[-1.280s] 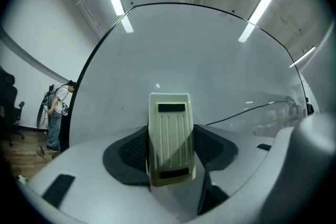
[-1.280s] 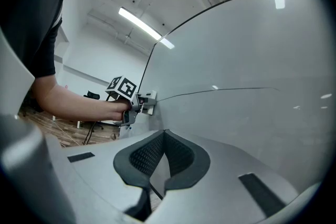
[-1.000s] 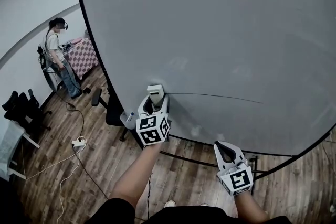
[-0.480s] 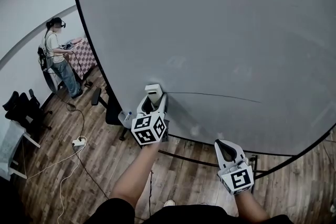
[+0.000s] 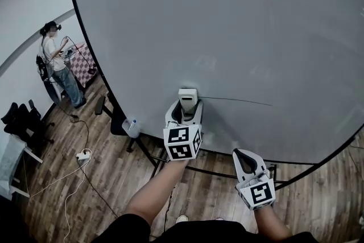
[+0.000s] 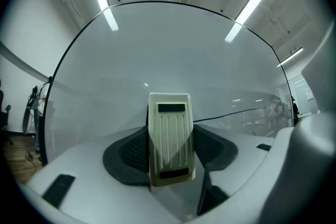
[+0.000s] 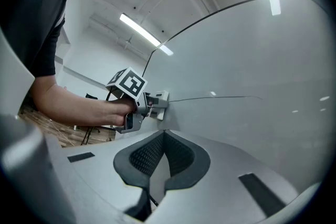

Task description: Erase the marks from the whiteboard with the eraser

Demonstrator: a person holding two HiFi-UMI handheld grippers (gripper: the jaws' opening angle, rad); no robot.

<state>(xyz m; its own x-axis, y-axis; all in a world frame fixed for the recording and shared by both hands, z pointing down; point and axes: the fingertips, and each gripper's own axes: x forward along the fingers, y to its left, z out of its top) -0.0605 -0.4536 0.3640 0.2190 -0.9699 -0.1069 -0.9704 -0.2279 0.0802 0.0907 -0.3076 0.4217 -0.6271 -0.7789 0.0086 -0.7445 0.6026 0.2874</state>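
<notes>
A large whiteboard (image 5: 227, 37) fills the head view. A thin dark line (image 5: 236, 101) runs across its lower part, also visible as the line (image 6: 231, 113) in the left gripper view and the line (image 7: 215, 97) in the right gripper view. My left gripper (image 5: 186, 108) is shut on a cream ribbed eraser (image 5: 187, 97), pressed against the board at the line's left end. The eraser (image 6: 169, 136) stands upright between the jaws. My right gripper (image 5: 245, 161) hangs lower right, off the board, shut and empty; its jaws (image 7: 164, 155) meet at the tips.
A black frame and stand (image 5: 187, 165) carry the board over a wooden floor (image 5: 85, 190). A person (image 5: 54, 62) stands far left beside a checkered table (image 5: 82, 62). A power strip and cables (image 5: 84, 154) lie on the floor; a dark chair (image 5: 17, 116) sits at the left edge.
My left gripper has slid the eraser to the right along the line, and the line's left part is gone. The right gripper has stayed in place.
</notes>
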